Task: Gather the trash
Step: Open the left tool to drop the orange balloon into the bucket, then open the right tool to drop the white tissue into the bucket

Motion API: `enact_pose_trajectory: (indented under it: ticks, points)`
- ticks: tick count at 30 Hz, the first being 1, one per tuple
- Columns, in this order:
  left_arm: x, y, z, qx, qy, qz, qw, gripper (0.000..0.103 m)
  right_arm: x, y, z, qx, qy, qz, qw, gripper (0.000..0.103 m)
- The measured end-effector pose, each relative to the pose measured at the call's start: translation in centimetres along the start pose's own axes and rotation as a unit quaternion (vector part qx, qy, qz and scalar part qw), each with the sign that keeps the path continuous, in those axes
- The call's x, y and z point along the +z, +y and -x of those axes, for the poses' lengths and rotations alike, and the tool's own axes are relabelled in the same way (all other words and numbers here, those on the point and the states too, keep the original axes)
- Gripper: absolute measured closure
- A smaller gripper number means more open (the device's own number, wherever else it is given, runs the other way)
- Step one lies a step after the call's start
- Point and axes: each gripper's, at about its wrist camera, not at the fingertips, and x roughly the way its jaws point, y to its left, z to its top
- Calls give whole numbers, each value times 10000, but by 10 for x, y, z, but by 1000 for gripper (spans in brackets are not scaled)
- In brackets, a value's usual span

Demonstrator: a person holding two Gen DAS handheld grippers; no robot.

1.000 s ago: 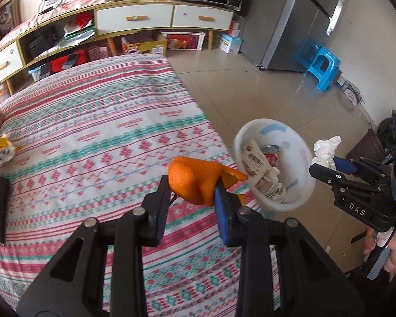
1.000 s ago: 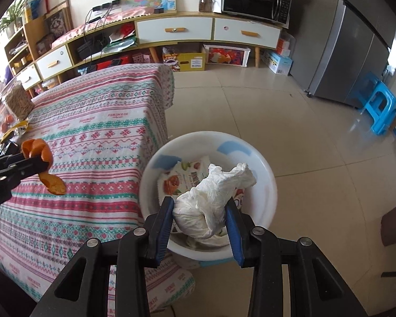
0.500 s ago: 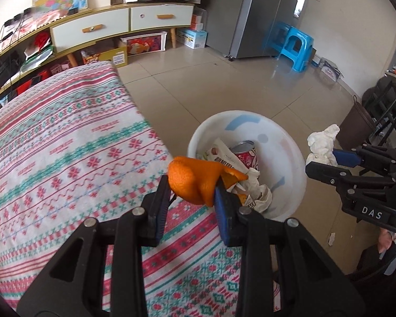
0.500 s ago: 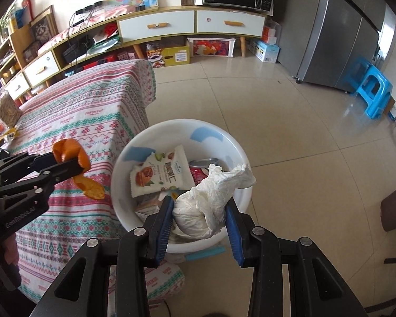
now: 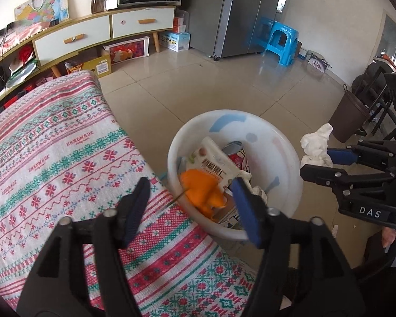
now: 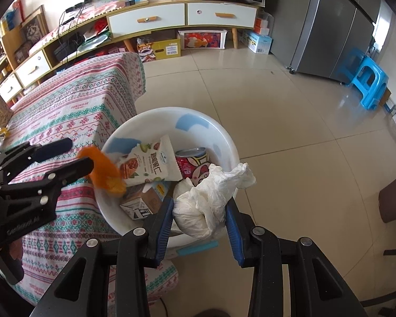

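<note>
The left gripper (image 5: 190,198) is spread wide over the white basin (image 5: 285,158), nothing between its fingers. Just past the fingertips an orange peel (image 5: 202,190) sits inside the basin's near rim, against a snack packet (image 5: 213,161) and a red can (image 5: 236,153). Right of the basin, the right gripper (image 5: 316,158) clamps a crumpled white tissue (image 5: 316,148). The patterned tablecloth (image 5: 52,163) lies left of the basin.

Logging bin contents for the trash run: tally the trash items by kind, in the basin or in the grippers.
Orange peel: 1, dropping from the open left gripper
Crumpled tissue: 1, in the right gripper
Snack pouch: 1, in the white basin
Can: 1
Small carton: 1
Total: 5
</note>
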Motion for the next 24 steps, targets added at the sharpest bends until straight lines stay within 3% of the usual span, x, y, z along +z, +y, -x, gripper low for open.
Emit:
enact_pose_trajectory:
  ticks: [8,18,20,22,24]
  points:
    - [-4,6,9,213,60,85,9997,21,-1,2,-1,-8,27,18,10000,63]
    - [-22,23,21,604,378,412,9966,19,4,2,-5,-66,12,-53,10000,61]
    - [-24,25,25,648,406,451,9961,18,5,2,-5,-87,-35,-74,9999,54]
    - [-26,27,28,673,443,501,9955,17,5,1,-3,-83,-107,-121,9998,30]
    - [-28,30,30,694,475,537,9950,15,6,-1,-2,-33,-148,-214,9997,25]
